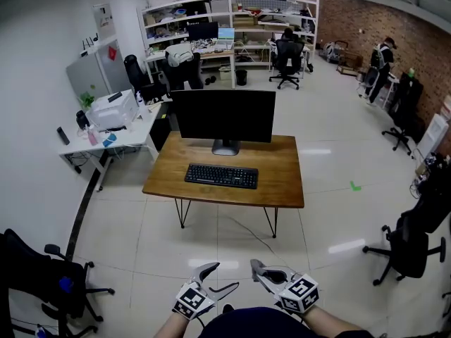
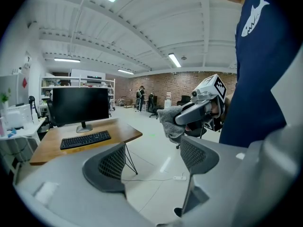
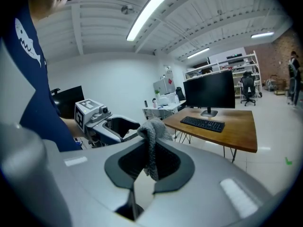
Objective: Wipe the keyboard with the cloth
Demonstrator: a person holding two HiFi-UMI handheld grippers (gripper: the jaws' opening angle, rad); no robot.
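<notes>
While my right gripper (image 3: 150, 157) is closed on a fold of the grey cloth (image 3: 152, 132), which bunches just past its jaws, my left gripper (image 2: 151, 162) stands wide apart with nothing in it. The keyboard (image 1: 221, 176) lies well ahead of both, on the desk (image 1: 285, 189). With so little fabric clamped, I judge that a hard drag across the keys could pull it loose.

The floor (image 1: 225, 238) between you and the desk (image 1: 282, 178) is open for a straight approach. 2 office chairs flank it, the left chair (image 1: 42, 277) and the right chair (image 1: 412, 241), both well apart from that line. You can reach the keyboard (image 1: 221, 176) from the front and from either side over bare desktop. The monitor (image 1: 224, 116) stands just behind it and blocks the rear.
</notes>
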